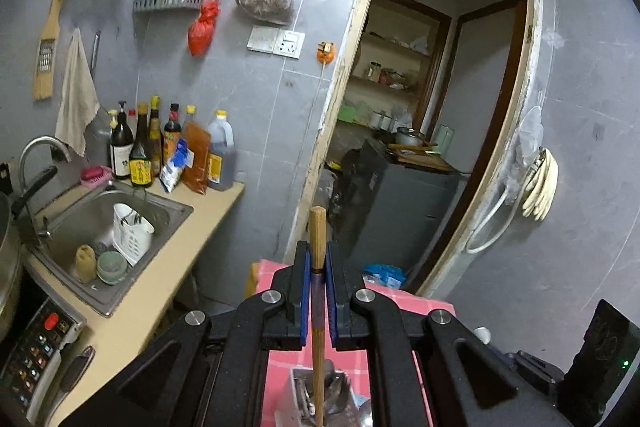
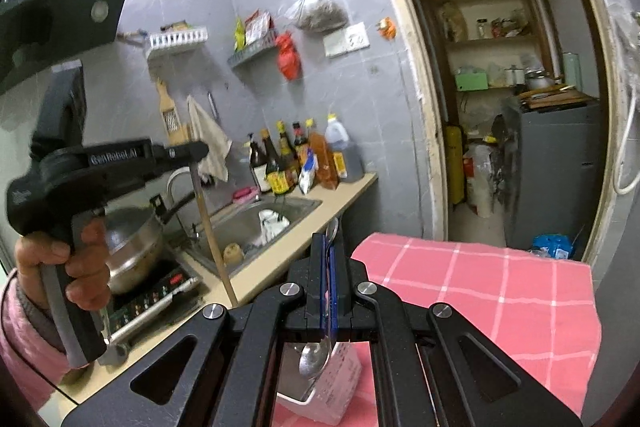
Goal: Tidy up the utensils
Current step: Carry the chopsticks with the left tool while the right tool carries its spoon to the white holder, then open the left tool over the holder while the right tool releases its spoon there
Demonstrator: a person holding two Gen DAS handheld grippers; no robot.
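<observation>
My left gripper (image 1: 318,247) is shut on a wooden chopstick (image 1: 317,231) that stands upright between its blue pads. The stick's lower end hangs over a white utensil holder (image 1: 298,385) holding metal cutlery. In the right wrist view a hand holds that left gripper (image 2: 198,149) at the left, and the chopstick (image 2: 210,231) hangs down from it in front of the counter. My right gripper (image 2: 330,239) is shut on a metal spoon (image 2: 314,359), bowl downward, above the white holder (image 2: 340,387) on the pink cloth.
A pink checked cloth (image 2: 480,287) covers the table below both grippers. To the left are a steel sink (image 1: 116,215) with dishes, sauce bottles (image 1: 172,151), and a pot (image 2: 132,251) on an induction cooker. An open doorway (image 1: 432,107) lies ahead.
</observation>
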